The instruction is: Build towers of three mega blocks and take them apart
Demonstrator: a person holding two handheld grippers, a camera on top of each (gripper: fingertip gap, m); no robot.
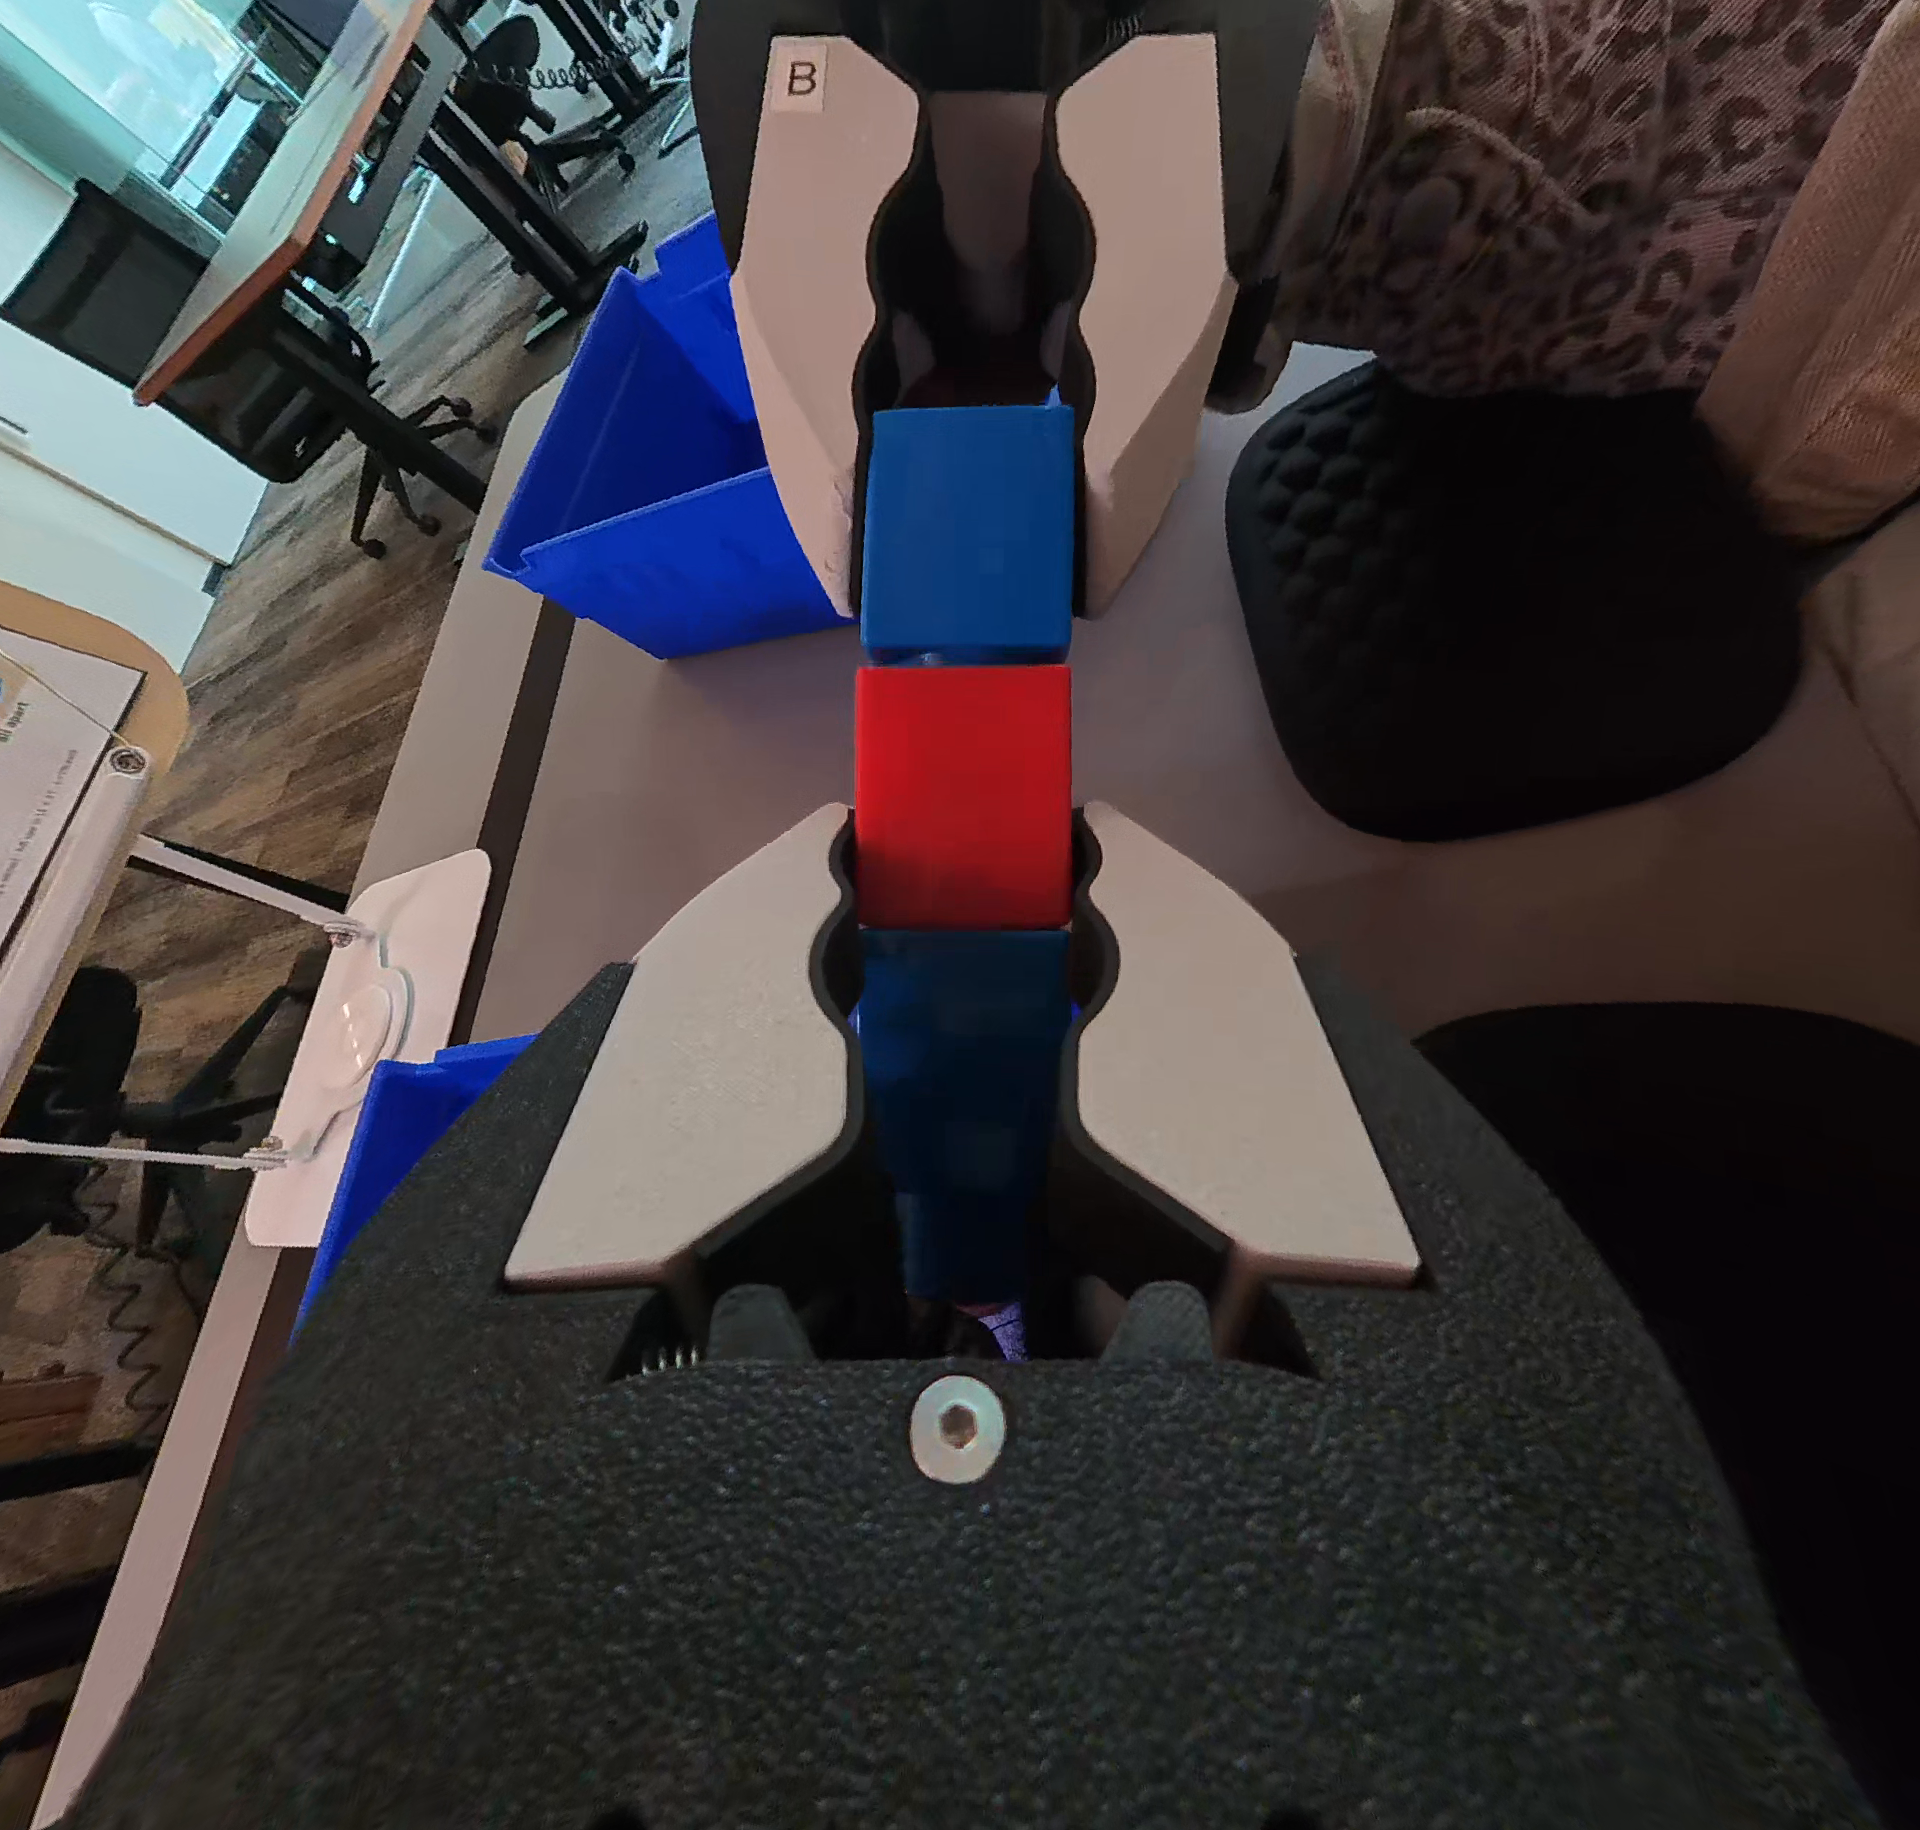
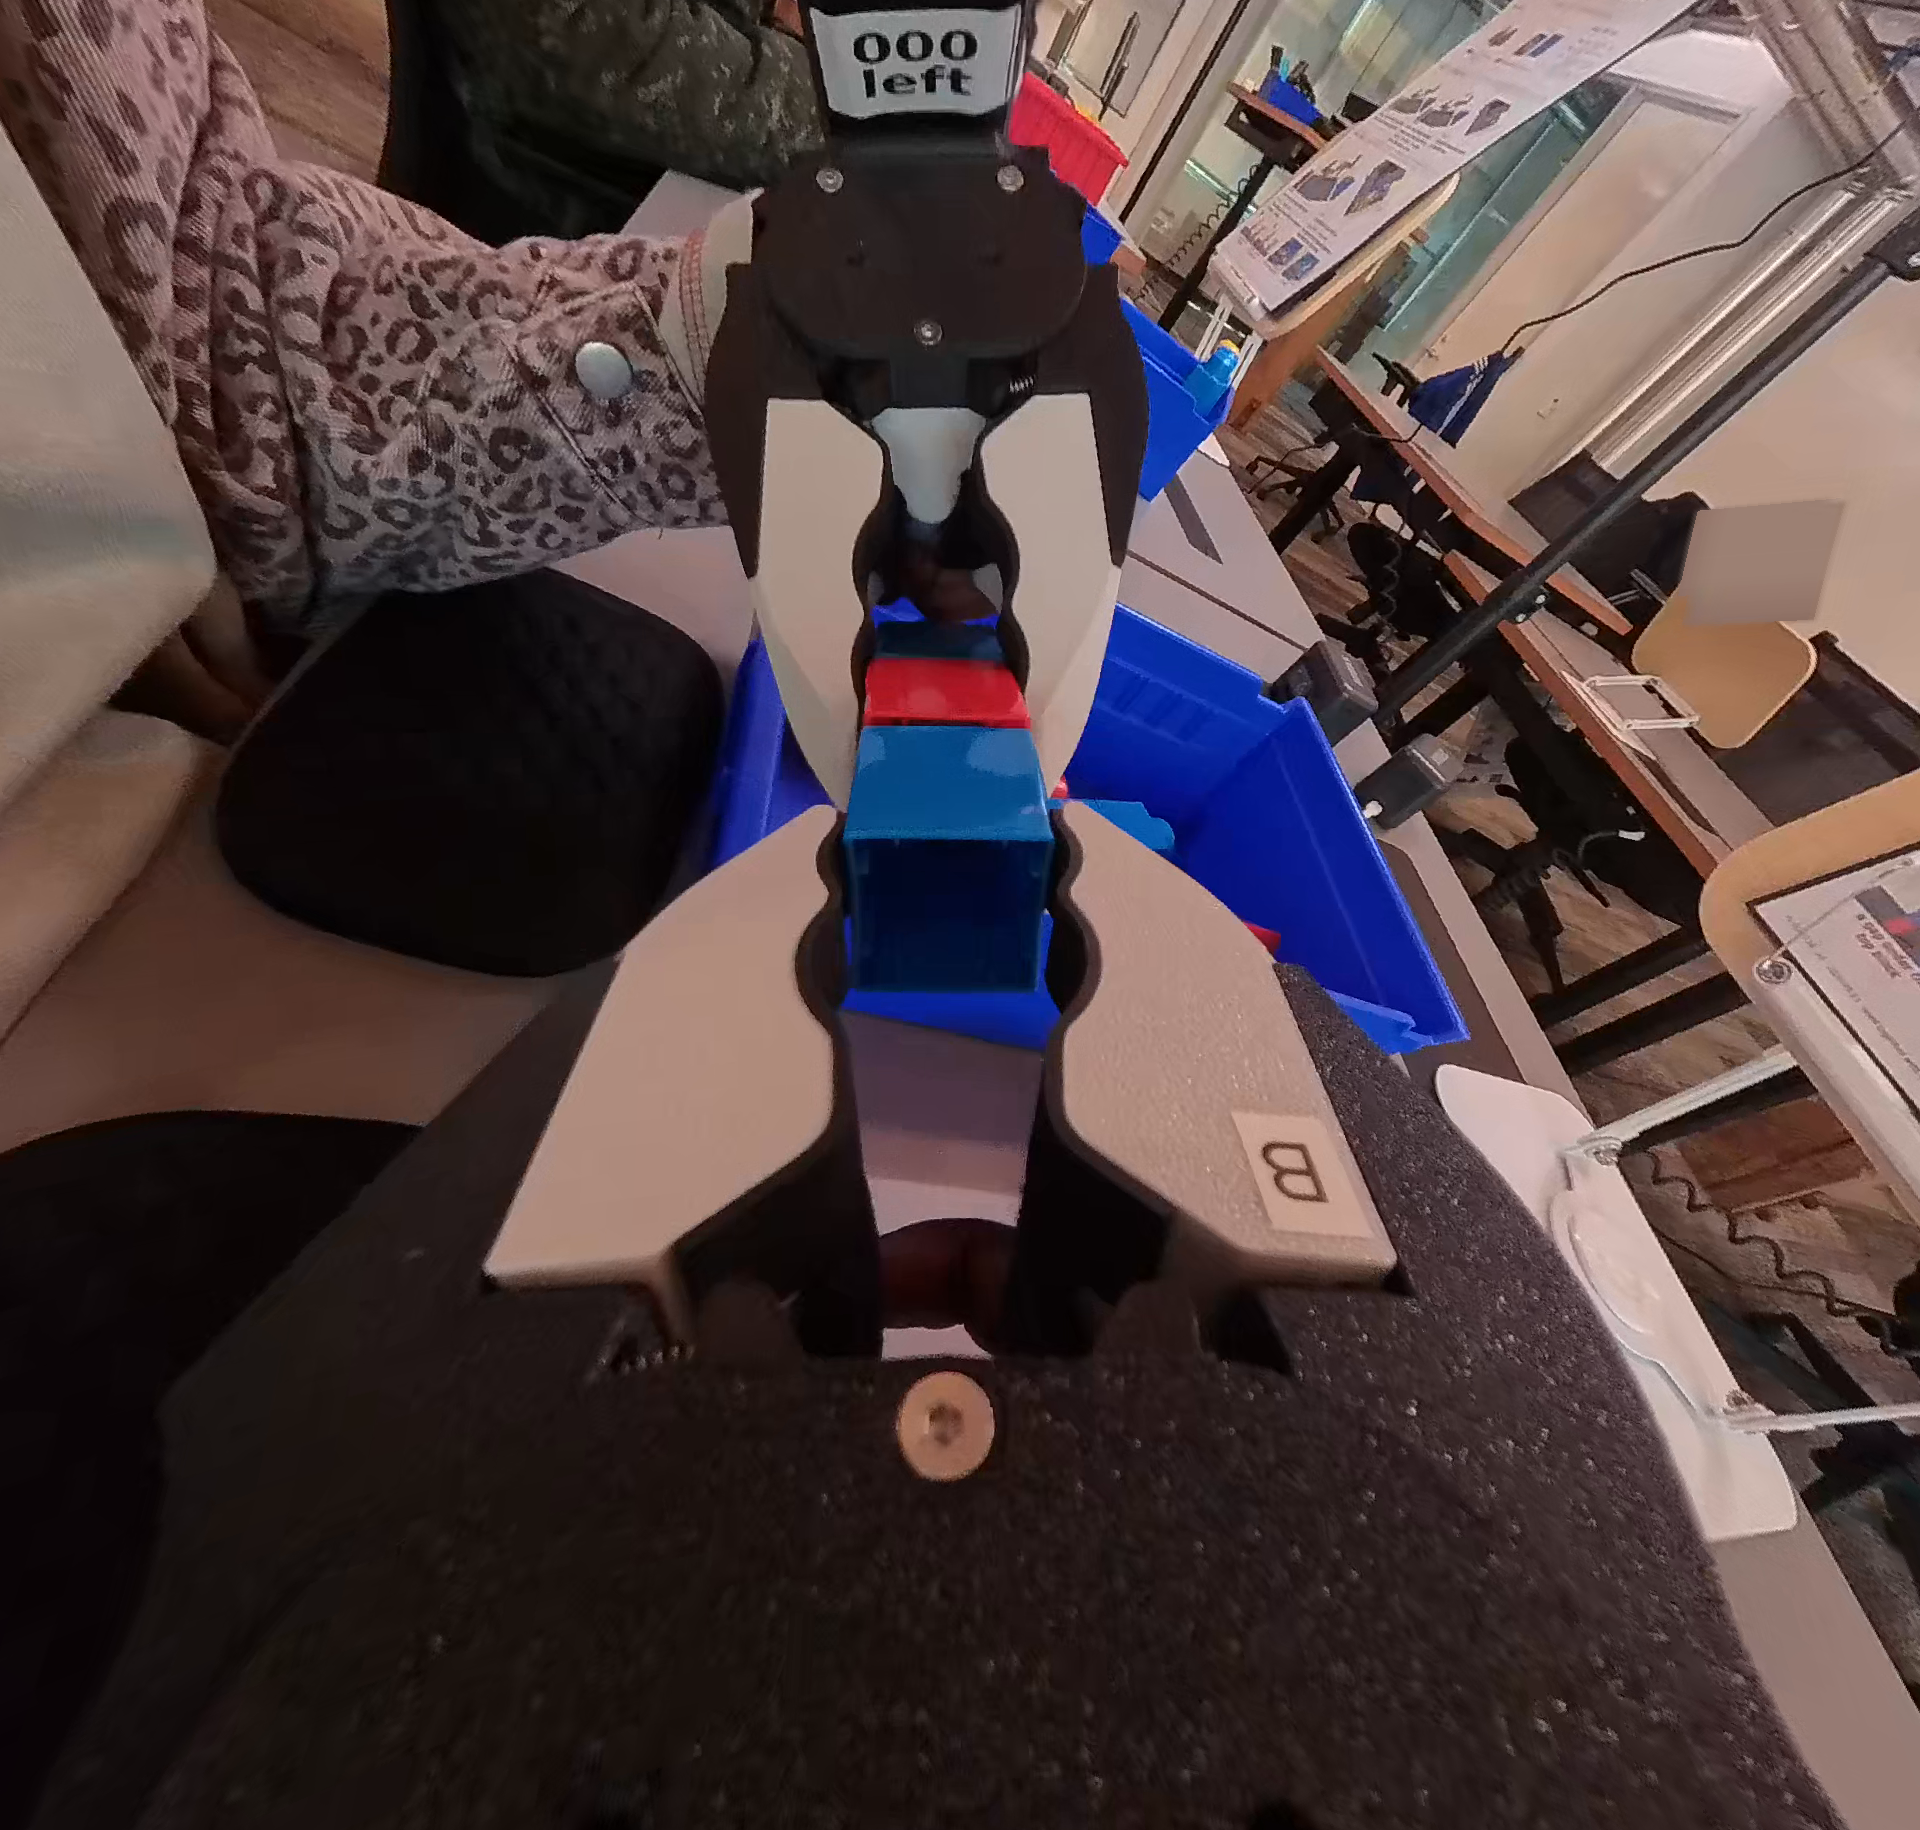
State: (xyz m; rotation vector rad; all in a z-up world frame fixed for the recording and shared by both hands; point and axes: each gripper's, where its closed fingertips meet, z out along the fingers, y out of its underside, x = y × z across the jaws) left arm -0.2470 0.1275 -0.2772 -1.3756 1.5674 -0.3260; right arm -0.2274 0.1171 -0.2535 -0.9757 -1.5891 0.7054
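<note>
A three-block tower is held level in the air between the two grippers. In the left wrist view my left gripper [image 1: 966, 850] is shut on the red block [image 1: 964, 762], and the dark blue block [image 1: 966, 1042] sits deeper between its fingers. My right gripper [image 1: 968, 575] faces it and is shut on the lighter blue block [image 1: 966, 523]. A thin gap with a stud showing lies between the blue and red blocks. In the right wrist view my right gripper [image 2: 951, 835] grips the blue block [image 2: 940, 793], hollow end towards the camera. The red block [image 2: 945, 694] and left gripper [image 2: 940, 752] are behind it.
An open blue bin [image 1: 644, 492] stands on the pale table [image 1: 727, 741] under the tower; it also shows in the right wrist view [image 2: 1268, 824]. A black textured pad [image 1: 1507, 617] lies beside it. A second blue bin [image 1: 384, 1136] and a white mounting plate [image 1: 364, 1032] sit at the table edge. My left and right fingertips are right by each other.
</note>
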